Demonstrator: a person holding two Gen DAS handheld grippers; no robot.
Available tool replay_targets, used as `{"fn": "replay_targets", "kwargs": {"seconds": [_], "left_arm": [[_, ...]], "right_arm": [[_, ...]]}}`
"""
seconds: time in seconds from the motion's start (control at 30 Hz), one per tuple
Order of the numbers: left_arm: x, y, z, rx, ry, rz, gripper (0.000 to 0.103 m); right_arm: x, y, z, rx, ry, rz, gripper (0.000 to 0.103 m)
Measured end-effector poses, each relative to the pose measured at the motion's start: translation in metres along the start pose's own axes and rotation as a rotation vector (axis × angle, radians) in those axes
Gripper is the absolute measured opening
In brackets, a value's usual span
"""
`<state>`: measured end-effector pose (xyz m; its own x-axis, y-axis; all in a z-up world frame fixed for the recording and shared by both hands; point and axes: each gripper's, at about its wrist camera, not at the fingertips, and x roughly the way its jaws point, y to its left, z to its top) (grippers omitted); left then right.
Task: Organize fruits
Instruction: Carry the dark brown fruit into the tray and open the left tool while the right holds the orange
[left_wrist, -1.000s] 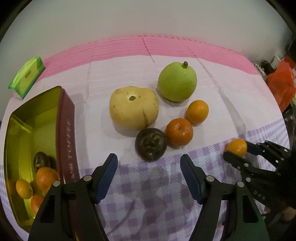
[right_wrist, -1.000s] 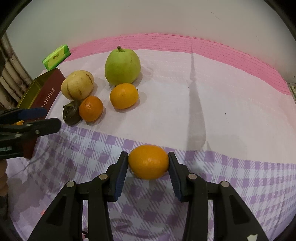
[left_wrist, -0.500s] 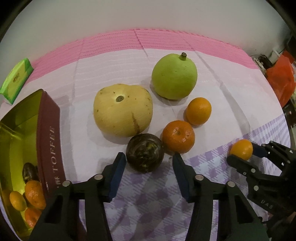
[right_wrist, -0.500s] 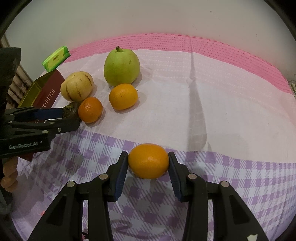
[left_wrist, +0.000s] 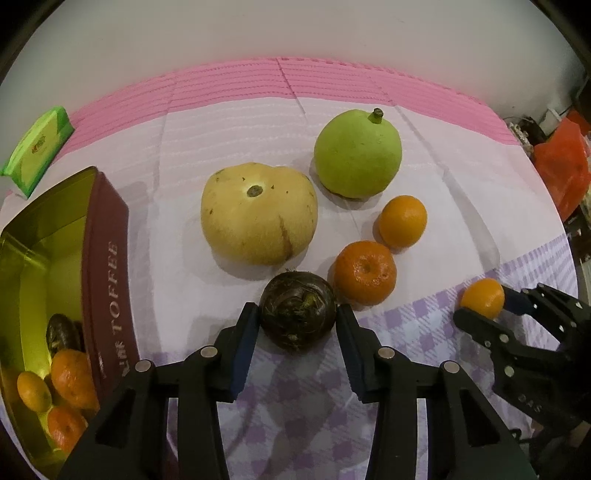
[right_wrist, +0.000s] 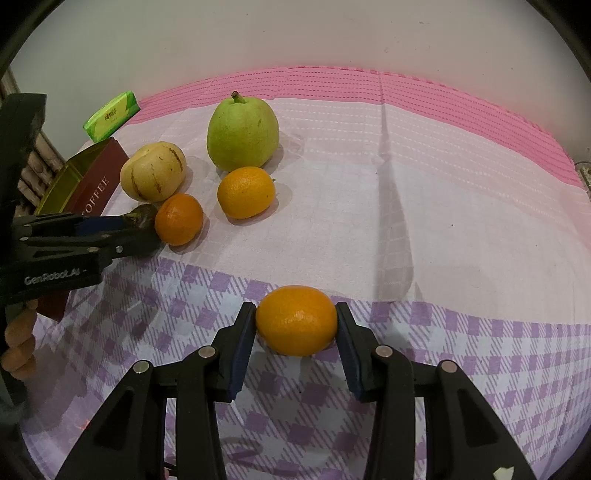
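Note:
A dark brown round fruit (left_wrist: 297, 310) lies on the cloth between the blue pads of my left gripper (left_wrist: 297, 319). Its jaws are closing, and both pads touch the fruit's sides. At the right of the left wrist view, my right gripper (right_wrist: 296, 325) is shut on a small oval orange (right_wrist: 296, 319) that rests on the purple checked cloth. A maroon toffee tin (left_wrist: 105, 258) with a gold inside stands open at the left. It holds several small oranges and a dark fruit.
A yellow melon (left_wrist: 258, 214), a green pear (left_wrist: 356, 153), a mandarin (left_wrist: 365, 271) and a small orange (left_wrist: 402, 220) crowd just behind the dark fruit. A green packet (left_wrist: 37, 149) lies at the far left. A red bag (left_wrist: 565, 166) sits past the table's right edge.
My left gripper moved forward to the dark fruit and its jaws narrowed from wide apart until the pads meet it. The right gripper stayed still, holding the small orange.

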<state>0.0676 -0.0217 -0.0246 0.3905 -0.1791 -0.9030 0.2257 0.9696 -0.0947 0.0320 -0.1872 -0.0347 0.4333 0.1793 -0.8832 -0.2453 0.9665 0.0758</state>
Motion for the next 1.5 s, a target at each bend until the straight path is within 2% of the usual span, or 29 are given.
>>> {"fn": "replay_targets", "kwargs": {"seconds": [0.27, 0.47, 0.63, 0.8, 1.07, 1.23, 1.5], "left_arm": [[-0.027, 0.006, -0.012, -0.017, -0.015, 0.026, 0.044], [-0.057, 0.017, -0.014, -0.033, -0.057, 0.043, 0.044], [-0.081, 0.039, -0.014, -0.053, -0.094, 0.082, 0.044], [-0.094, 0.084, -0.012, -0.112, -0.115, 0.156, 0.044], [-0.094, 0.158, -0.018, -0.233, -0.105, 0.271, 0.044], [-0.087, 0.193, -0.025, -0.299, -0.075, 0.280, 0.044], [-0.064, 0.219, -0.032, -0.333, -0.035, 0.284, 0.044]], "right_arm": [[0.000, 0.002, 0.000, -0.004, -0.001, -0.007, 0.040], [0.001, 0.003, -0.001, -0.004, -0.003, -0.010, 0.040], [0.002, 0.005, -0.002, -0.014, -0.005, -0.022, 0.039], [0.002, 0.006, -0.001, -0.012, -0.005, -0.027, 0.039], [0.003, 0.005, 0.000, -0.009, -0.004, -0.040, 0.039], [0.003, 0.007, 0.000, -0.004, -0.005, -0.051, 0.040], [0.004, 0.011, -0.001, -0.002, -0.007, -0.067, 0.040]]}}
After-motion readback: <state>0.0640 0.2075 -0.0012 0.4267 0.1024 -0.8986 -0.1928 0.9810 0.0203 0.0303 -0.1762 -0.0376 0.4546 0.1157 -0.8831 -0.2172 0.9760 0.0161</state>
